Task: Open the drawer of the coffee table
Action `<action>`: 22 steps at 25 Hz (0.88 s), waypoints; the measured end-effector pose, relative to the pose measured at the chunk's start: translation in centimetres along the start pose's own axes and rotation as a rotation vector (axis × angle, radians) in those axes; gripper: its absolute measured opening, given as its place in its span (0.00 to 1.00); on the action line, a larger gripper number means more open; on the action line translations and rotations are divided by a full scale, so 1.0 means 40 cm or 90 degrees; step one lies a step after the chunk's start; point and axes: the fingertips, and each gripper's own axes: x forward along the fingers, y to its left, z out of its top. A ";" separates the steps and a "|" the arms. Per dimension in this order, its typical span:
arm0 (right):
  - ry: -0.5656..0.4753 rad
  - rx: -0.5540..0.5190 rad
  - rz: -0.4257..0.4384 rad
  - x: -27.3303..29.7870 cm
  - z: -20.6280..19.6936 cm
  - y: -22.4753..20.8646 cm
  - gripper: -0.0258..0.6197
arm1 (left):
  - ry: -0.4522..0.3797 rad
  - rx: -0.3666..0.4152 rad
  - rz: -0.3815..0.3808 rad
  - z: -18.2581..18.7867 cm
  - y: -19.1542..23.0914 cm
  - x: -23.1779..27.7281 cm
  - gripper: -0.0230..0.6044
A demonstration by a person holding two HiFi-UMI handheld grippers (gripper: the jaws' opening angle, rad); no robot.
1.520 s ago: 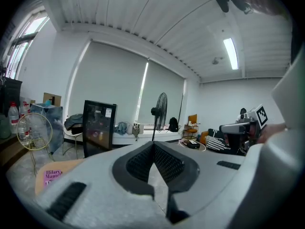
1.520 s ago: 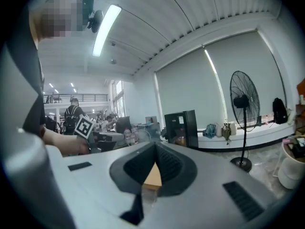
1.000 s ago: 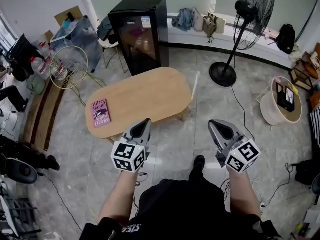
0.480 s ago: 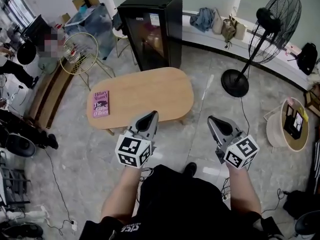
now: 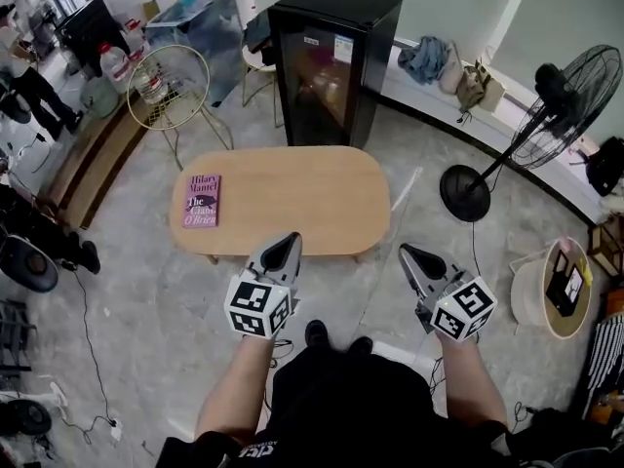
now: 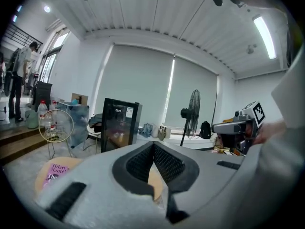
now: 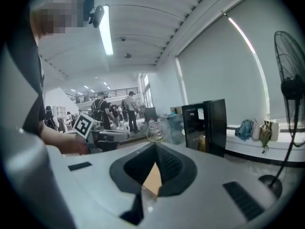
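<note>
An oval light-wood coffee table point(image 5: 292, 198) stands on the grey floor ahead of me, with a pink book point(image 5: 202, 201) lying on its left end. No drawer shows from here. My left gripper point(image 5: 289, 242) is shut and empty, its tip just short of the table's near edge. My right gripper point(image 5: 407, 253) is shut and empty too, held over the floor to the right of the table's near corner. In the left gripper view the table top point(image 6: 155, 180) and the book point(image 6: 55, 173) show beyond the closed jaws.
A black glass-door fridge point(image 5: 330, 58) stands behind the table. A standing fan point(image 5: 546, 105) is at the right, a round wire chair point(image 5: 168, 91) at the left. Cables run over the floor. A round basket point(image 5: 546, 291) sits far right. People stand at the far left.
The view has swung and come nearer, so the table now lies square in front of me. Both grippers have moved along with me towards its near edge and stay shut.
</note>
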 end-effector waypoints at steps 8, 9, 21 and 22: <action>0.032 0.024 0.015 0.153 -0.081 0.051 0.05 | 0.020 -0.066 0.003 -0.068 0.101 -0.013 0.05; 0.035 0.028 0.020 0.159 -0.087 0.053 0.05 | 0.026 -0.062 0.004 -0.073 0.099 -0.022 0.05; 0.030 0.031 0.084 0.186 -0.165 0.066 0.05 | 0.072 0.013 0.034 -0.164 0.035 -0.078 0.05; 0.034 0.035 0.084 0.174 -0.177 0.060 0.05 | 0.073 0.018 0.041 -0.167 0.033 -0.080 0.05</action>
